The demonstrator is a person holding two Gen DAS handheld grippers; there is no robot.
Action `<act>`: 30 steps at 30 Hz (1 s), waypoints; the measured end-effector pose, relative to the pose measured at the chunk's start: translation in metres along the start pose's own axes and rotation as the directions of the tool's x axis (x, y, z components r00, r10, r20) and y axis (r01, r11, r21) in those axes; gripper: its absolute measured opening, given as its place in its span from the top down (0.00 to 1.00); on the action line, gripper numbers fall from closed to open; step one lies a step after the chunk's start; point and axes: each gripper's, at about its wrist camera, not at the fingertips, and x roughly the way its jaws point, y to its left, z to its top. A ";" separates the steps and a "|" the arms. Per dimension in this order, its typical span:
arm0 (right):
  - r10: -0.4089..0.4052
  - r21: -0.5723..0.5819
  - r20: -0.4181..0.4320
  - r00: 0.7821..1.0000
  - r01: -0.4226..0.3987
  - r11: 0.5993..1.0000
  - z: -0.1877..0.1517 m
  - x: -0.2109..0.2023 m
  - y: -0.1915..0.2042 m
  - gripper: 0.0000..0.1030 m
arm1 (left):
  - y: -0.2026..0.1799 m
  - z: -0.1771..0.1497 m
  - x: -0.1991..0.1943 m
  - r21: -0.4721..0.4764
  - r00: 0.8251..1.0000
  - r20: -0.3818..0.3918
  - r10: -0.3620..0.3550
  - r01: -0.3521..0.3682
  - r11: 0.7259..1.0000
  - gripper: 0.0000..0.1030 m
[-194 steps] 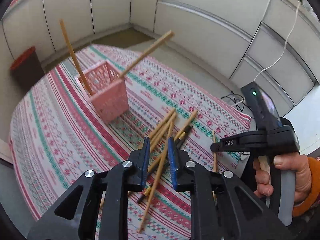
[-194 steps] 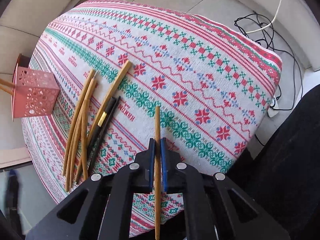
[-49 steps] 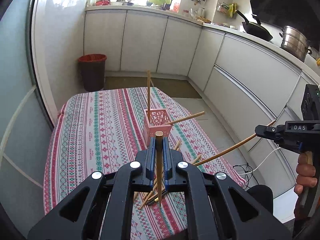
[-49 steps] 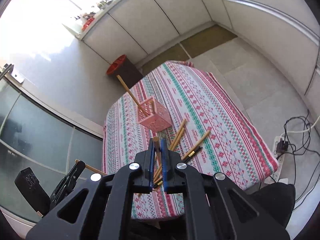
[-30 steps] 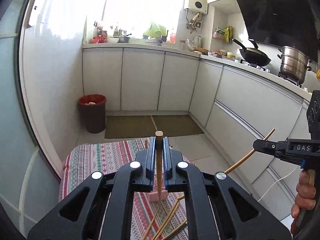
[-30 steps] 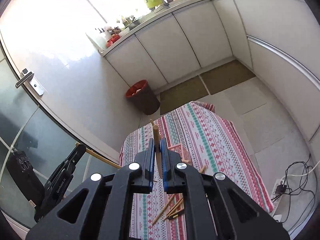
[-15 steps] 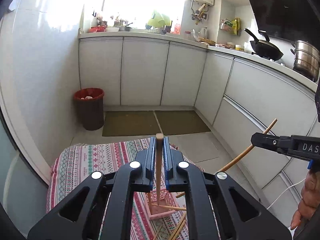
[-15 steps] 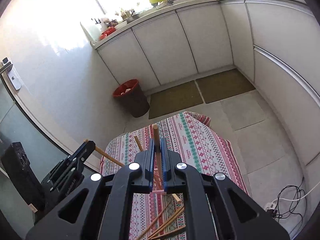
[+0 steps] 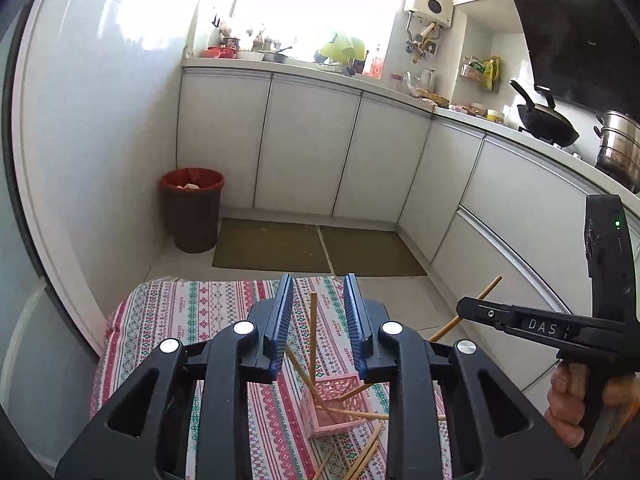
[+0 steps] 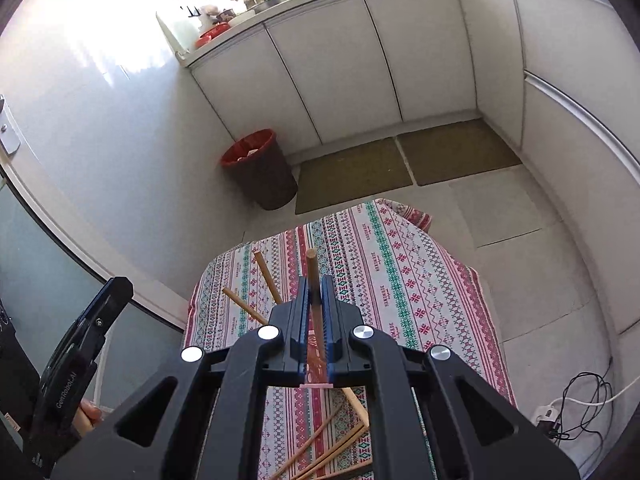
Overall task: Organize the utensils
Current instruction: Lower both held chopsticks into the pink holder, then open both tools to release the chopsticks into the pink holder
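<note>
Left wrist view: my left gripper (image 9: 318, 314) has just been opening, its blue pads now apart, and an upright chopstick (image 9: 312, 334) stands in the gap between them, touching neither pad, its lower end inside the pink basket (image 9: 338, 404). That basket sits on the patterned tablecloth (image 9: 180, 312), and I use it as my landmark. Two more sticks lean out of the basket, one toward the left pad, one lying across its front rim. Loose chopsticks (image 9: 362, 458) lie on the cloth just in front of the basket. To the right of the basket my right gripper (image 9: 464, 307) comes in side-on, a person's hand (image 9: 568, 408) on its handle, and a long stick (image 9: 466, 316) crosses its tip at a slant. From the right wrist view that gripper's jaws are clamped on this chopstick (image 10: 314, 280), whose end sticks up past the fingertips; the basket is almost hidden beneath them, only a pink edge (image 10: 316, 385) showing. Beyond the basket, past the far end of the table, a red bin (image 9: 192, 208) stands on the floor.
</note>
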 end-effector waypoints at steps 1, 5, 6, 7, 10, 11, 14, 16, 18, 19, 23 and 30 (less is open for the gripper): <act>0.005 -0.003 -0.004 1.000 -0.005 1.000 -0.002 0.005 0.001 0.91 | 0.003 -0.003 0.001 -0.004 1.000 -0.008 0.007 -0.007 1.000 0.73; 0.000 -0.015 -0.013 1.000 0.000 1.000 -0.009 0.012 0.006 0.84 | 0.012 -0.011 0.004 -0.011 0.999 -0.045 0.030 -0.030 0.999 0.69; -0.006 -0.023 -0.010 1.000 0.005 1.000 -0.010 0.009 0.007 0.81 | 0.012 -0.013 0.003 -0.010 0.998 -0.053 0.033 -0.033 0.999 0.66; -0.015 -0.031 -0.006 1.000 0.015 0.999 -0.012 0.006 0.008 0.79 | 0.012 -0.014 0.002 -0.010 0.998 -0.059 0.034 -0.035 0.999 0.64; -0.053 -0.061 0.012 0.999 0.054 0.997 -0.018 -0.005 0.013 0.74 | 0.008 -0.018 -0.001 -0.008 0.997 -0.075 0.029 -0.030 1.000 0.57; -0.071 -0.075 0.020 0.997 0.072 0.995 -0.022 -0.009 0.015 0.73 | 0.006 -0.020 -0.003 -0.005 0.997 -0.077 0.027 -0.028 1.000 0.53; -0.109 -0.098 0.035 0.993 0.112 0.989 -0.033 -0.020 0.017 0.63 | -0.001 -0.027 -0.010 0.002 0.996 -0.082 0.029 -0.029 1.000 0.45; -0.132 -0.105 0.033 0.991 0.135 0.985 -0.041 -0.026 0.015 0.59 | -0.004 -0.032 -0.012 0.008 0.995 -0.097 0.031 -0.030 1.000 0.42; -0.152 -0.110 0.031 0.988 0.155 0.982 -0.049 -0.030 0.014 0.55 | -0.007 -0.038 -0.014 0.012 0.993 -0.109 0.036 -0.035 0.999 0.33; -0.164 -0.109 0.033 0.986 0.167 0.980 -0.053 -0.033 0.013 0.53 | -0.007 -0.041 -0.016 0.012 0.993 -0.111 0.041 -0.039 0.999 0.29; -0.203 -0.091 0.041 0.978 0.206 0.974 -0.073 -0.046 0.002 0.27 | -0.010 -0.057 -0.016 0.041 0.985 -0.148 0.088 -0.083 0.996 0.07; -0.303 -0.011 0.038 0.952 0.303 0.953 -0.131 -0.060 -0.046 0.08 | -0.010 -0.113 0.034 0.174 0.886 -0.438 0.154 -0.085 0.981 0.07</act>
